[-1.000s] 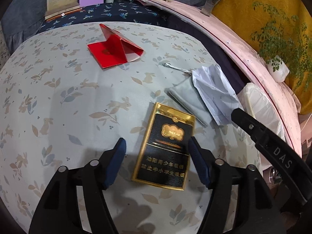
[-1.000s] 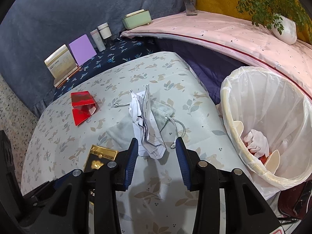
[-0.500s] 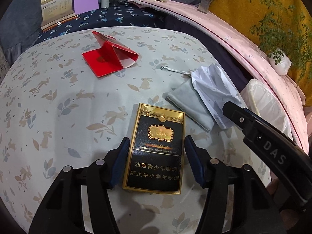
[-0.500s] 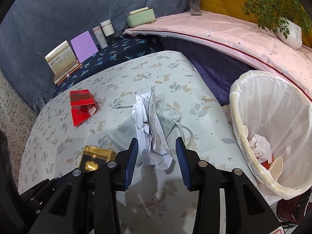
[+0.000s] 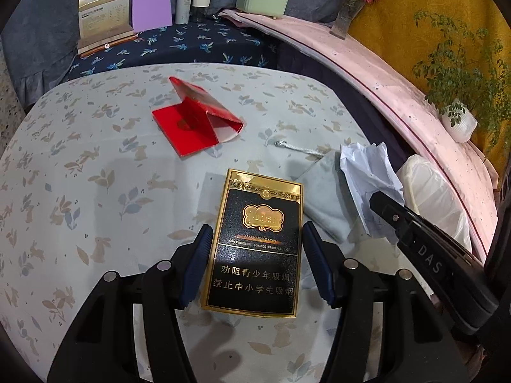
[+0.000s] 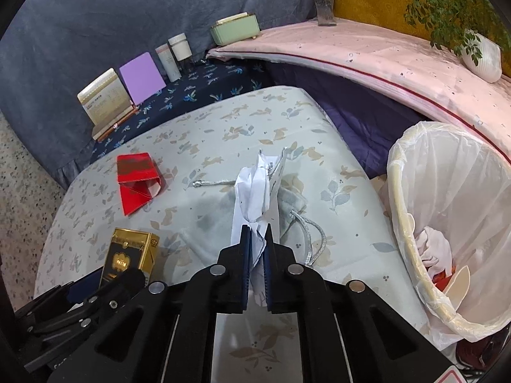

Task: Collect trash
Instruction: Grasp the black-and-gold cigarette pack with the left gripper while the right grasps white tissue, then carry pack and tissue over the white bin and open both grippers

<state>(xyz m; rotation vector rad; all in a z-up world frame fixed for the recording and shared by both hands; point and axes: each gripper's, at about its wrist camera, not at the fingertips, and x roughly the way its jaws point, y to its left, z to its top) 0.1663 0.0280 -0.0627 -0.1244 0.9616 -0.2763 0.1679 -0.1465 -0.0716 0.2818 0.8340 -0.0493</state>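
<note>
Crumpled white paper (image 6: 252,191) pinched between the blue pads of the right gripper (image 6: 256,233), jaws just closed tight on its lower end, rest of the sheet standing up above the grey drawstring pouch (image 6: 289,206). Black-and-gold cigarette box (image 5: 255,249) clamped by its long sides in the left gripper (image 5: 255,261), tilted up off the floral tablecloth (image 5: 80,191). Further out, red folded carton (image 5: 194,124) lying alone toward the far side, bare cloth all round it. Lined waste bin (image 6: 447,223) just past the table's right edge, mouth open, some rubbish already at the bottom. Beyond the far edge, boxes and jars on a dark blue shelf (image 5: 179,44).
</note>
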